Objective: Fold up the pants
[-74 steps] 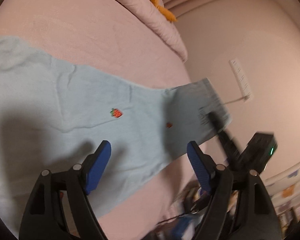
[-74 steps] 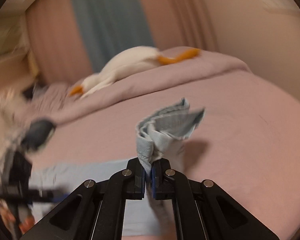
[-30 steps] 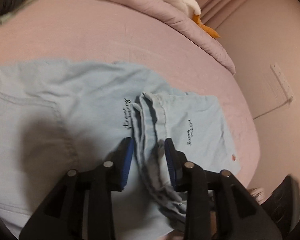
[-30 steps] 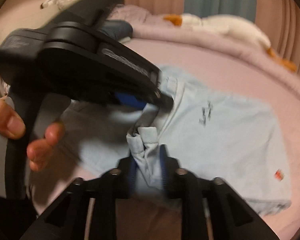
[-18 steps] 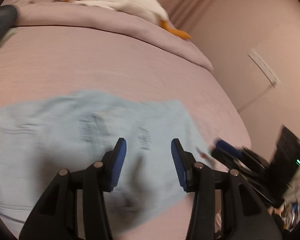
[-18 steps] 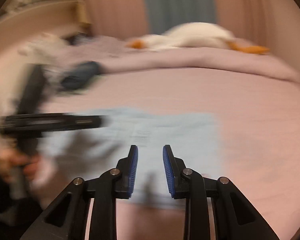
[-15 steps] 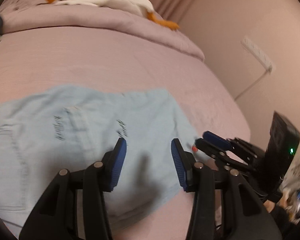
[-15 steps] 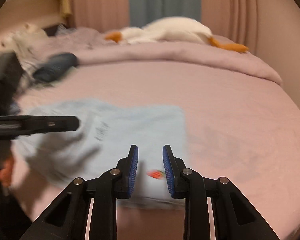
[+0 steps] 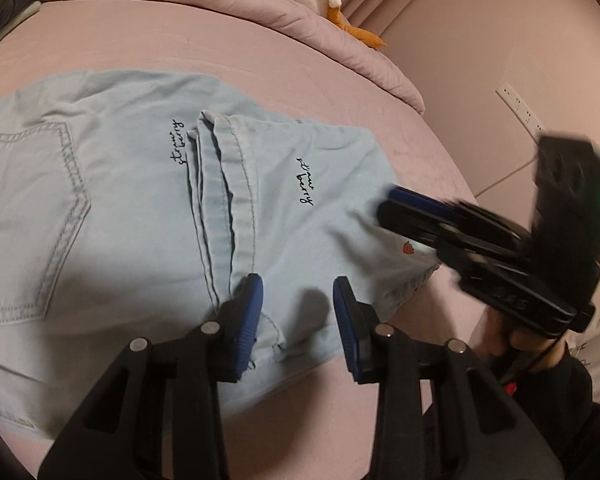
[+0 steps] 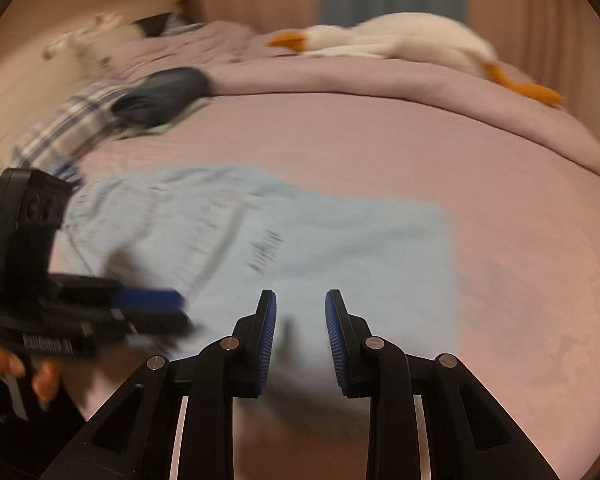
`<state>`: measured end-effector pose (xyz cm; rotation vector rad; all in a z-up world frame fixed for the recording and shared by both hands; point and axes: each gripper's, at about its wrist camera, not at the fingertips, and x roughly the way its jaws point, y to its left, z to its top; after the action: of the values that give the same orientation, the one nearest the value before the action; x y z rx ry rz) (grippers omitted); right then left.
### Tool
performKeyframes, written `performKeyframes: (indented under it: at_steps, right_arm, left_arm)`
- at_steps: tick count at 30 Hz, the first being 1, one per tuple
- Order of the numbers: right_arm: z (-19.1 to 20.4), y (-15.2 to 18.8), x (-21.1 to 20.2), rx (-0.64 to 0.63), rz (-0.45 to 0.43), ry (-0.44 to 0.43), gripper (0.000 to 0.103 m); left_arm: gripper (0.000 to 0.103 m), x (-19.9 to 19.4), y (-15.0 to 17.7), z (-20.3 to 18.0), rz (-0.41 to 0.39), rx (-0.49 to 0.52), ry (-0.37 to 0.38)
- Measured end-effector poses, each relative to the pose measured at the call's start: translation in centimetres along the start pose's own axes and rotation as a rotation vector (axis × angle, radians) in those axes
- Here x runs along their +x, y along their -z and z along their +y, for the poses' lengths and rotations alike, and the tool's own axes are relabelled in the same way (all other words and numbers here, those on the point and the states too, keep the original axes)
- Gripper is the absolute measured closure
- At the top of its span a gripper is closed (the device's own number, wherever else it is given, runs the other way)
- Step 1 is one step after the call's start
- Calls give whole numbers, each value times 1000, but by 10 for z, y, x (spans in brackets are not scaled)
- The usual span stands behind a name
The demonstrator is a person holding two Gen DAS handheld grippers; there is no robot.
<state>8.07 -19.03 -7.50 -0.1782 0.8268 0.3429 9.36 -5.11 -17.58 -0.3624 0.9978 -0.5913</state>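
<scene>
Light blue pants (image 9: 140, 200) lie flat on the pink bed (image 9: 260, 64), the leg ends folded over so their hems (image 9: 224, 184) rest across the seat. My left gripper (image 9: 298, 312) hovers over the fold's near edge. Its jaws are closing, with cloth below them but none pinched. My right gripper (image 9: 388, 204) hangs over the fold's right corner by a small red strawberry patch (image 9: 408, 247). In the right wrist view the right gripper (image 10: 300, 328) stands open and empty above the pants (image 10: 340, 240), and the left gripper (image 10: 176, 308) is at the left.
A white plush goose (image 10: 400, 40) lies on a bunched quilt (image 10: 420, 92) at the far side. A dark blue garment (image 10: 164, 88) and plaid cloth (image 10: 68, 128) sit at the far left. The wall with a socket strip (image 9: 520, 106) runs close along the bed's right edge.
A second ago both grippers gripped the bunched hems. Both have let go, the leg ends now lie flat over the seat, and the right gripper has drawn away to the right.
</scene>
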Motion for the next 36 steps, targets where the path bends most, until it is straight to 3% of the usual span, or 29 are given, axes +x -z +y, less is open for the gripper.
performKeyframes:
  at_steps: [4, 7, 12, 18, 25, 28, 30, 32, 36]
  right_arm:
    - [24, -17, 39, -131, 53, -67, 84]
    - [36, -29, 72, -169, 107, -103, 92]
    - [56, -47, 102, -190, 144, -149, 96]
    - [35, -43, 65, -59, 69, -171, 96]
    - [42, 26, 35, -100, 147, -90, 95]
    - [48, 48, 12, -102, 117, -92, 96]
    - [41, 53, -5, -64, 105, -113, 96]
    - [31, 50, -19, -27, 68, -107, 96]
    - [-5, 39, -30, 93, -3, -12, 96]
  left_arm:
    - [67, -6, 1, 0, 0, -25, 25]
    - [68, -11, 0, 6, 2, -56, 46]
    - [67, -14, 1, 6, -6, -62, 27]
    - [67, -12, -1, 2, -9, -64, 17]
    - [67, -10, 1, -3, -11, -55, 3]
    - [67, -12, 2, -2, -12, -41, -10]
    - [58, -18, 4, 1, -14, -40, -53]
    - [58, -30, 9, 7, -34, -62, -36]
    - [56, -62, 23, 17, -81, -87, -66]
